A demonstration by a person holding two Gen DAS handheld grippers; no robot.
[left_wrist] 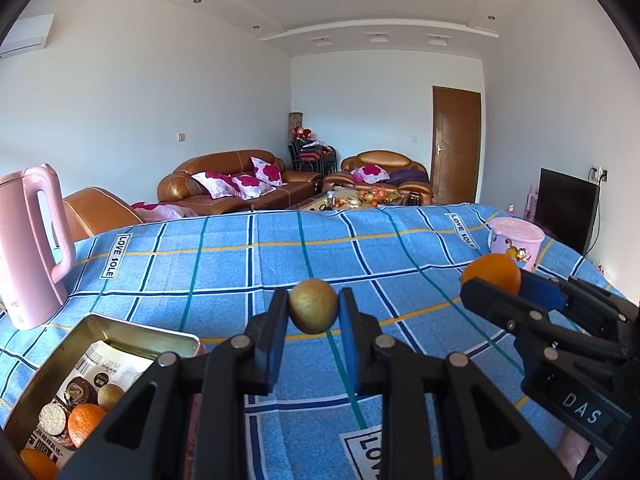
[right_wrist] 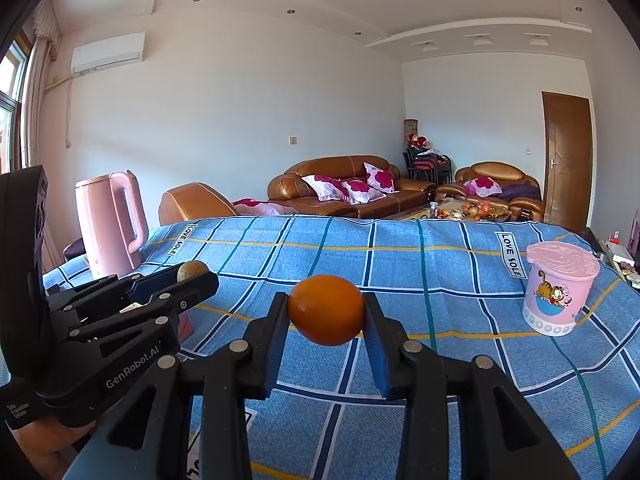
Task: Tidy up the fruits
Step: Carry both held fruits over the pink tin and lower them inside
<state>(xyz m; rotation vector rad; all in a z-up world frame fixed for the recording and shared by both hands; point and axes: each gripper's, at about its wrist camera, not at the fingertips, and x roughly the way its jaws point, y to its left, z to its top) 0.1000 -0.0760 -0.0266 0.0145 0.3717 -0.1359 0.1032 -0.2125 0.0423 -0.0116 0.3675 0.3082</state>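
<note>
Black linkage arms of the left gripper fill the bottom of the left wrist view, reaching forward and tilted a little downward, its blue-padded jaws clamped on a small brownish-green fruit held clear above the cloth. Beside it on the right, the right gripper points the same way at about the same height, and its jaws are clamped on an orange, wider than the other fruit, also lifted off the surface. Each gripper shows in the other's camera, side by side and near each other without touching.

Under both lies the biggest thing in view, a blue checked cloth with yellow and teal lines and "LOVE SOLE" labels, covering the whole table. At its far left stands a tall pink kettle, upright with the handle turned toward the middle. On the near left sits an open metal tin, just beside and below the left gripper; inside it lie a printed snack packet, oranges, a pale round fruit and a speckled round one. Far right on the cloth stands a pink lidded tub with a cartoon cat, well apart from the tin.

Behind the table are brown leather sofas with floral cushions and a wooden door.
</note>
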